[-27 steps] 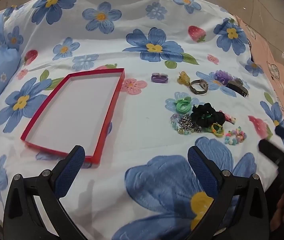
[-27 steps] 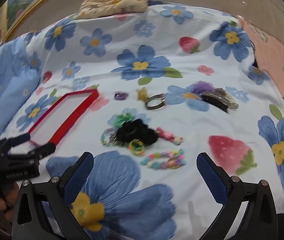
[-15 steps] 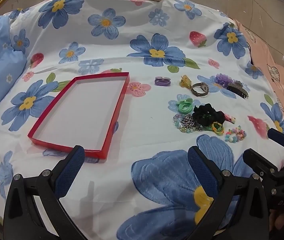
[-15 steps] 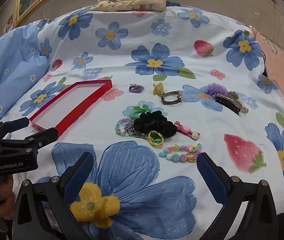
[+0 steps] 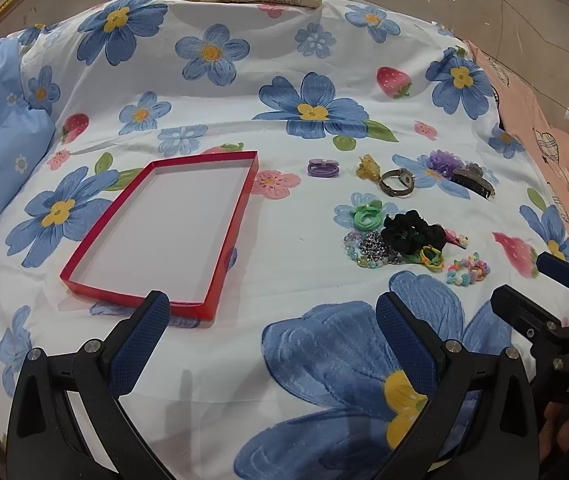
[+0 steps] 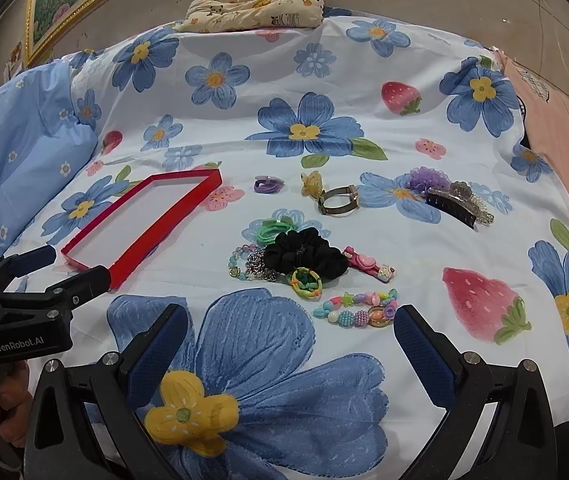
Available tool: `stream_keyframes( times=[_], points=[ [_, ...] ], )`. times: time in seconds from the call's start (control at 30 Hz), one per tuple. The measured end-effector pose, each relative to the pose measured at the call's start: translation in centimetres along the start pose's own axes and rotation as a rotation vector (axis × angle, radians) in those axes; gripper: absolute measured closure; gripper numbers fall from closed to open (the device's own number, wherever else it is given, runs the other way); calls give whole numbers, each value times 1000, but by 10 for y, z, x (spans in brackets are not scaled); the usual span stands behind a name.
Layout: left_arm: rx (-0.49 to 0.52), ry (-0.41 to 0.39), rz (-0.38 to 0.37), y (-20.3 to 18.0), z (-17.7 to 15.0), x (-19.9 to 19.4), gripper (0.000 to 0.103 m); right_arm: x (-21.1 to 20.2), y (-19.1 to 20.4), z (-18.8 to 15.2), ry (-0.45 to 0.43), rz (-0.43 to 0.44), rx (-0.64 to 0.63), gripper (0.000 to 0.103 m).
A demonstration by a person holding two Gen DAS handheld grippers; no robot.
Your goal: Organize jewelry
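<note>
An empty red tray (image 5: pixel 84 255) (image 6: pixel 132 249) lies on the floral bedsheet at the left. To its right lie several pieces: a purple hair tie (image 5: pixel 323 169) (image 6: pixel 268 185), a yellow claw clip (image 5: pixel 367 166), a watch (image 5: pixel 396 182) (image 6: pixel 338 200), a black scrunchie (image 5: pixel 411 233) (image 6: pixel 304 255), a green hair tie (image 5: pixel 366 216), a silver bead bracelet (image 6: pixel 251 266), a pastel bead bracelet (image 5: pixel 467 271) (image 6: pixel 358 308) and a dark hair clip (image 6: pixel 454 205). My left gripper (image 5: pixel 271 332) is open and empty near the tray's near corner. My right gripper (image 6: pixel 290 340) is open and empty just short of the pastel bracelet.
A patterned cushion (image 6: pixel 256 5) lies at the bed's far edge. A blue pillow (image 6: pixel 24 136) rises at the left. A pink blanket (image 5: pixel 564 152) borders the right side. A framed picture (image 6: pixel 64 0) hangs on the wall behind.
Both grippers have drawn back and up a little, so more of the bed shows. All the jewelry and the tray lie where they were.
</note>
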State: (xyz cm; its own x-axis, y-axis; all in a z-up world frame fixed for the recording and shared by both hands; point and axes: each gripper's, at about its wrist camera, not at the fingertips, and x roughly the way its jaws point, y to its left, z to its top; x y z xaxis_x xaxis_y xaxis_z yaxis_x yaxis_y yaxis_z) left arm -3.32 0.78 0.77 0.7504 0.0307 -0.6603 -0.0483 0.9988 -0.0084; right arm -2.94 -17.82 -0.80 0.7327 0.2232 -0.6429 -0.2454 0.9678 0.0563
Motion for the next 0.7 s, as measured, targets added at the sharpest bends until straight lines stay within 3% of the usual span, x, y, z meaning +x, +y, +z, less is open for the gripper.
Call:
stream_keyframes(
  times=[0.7],
  points=[
    [-1,1,-1,-2,-1,0,0,-1,-5,-1,-2,23,24,0]
  ],
)
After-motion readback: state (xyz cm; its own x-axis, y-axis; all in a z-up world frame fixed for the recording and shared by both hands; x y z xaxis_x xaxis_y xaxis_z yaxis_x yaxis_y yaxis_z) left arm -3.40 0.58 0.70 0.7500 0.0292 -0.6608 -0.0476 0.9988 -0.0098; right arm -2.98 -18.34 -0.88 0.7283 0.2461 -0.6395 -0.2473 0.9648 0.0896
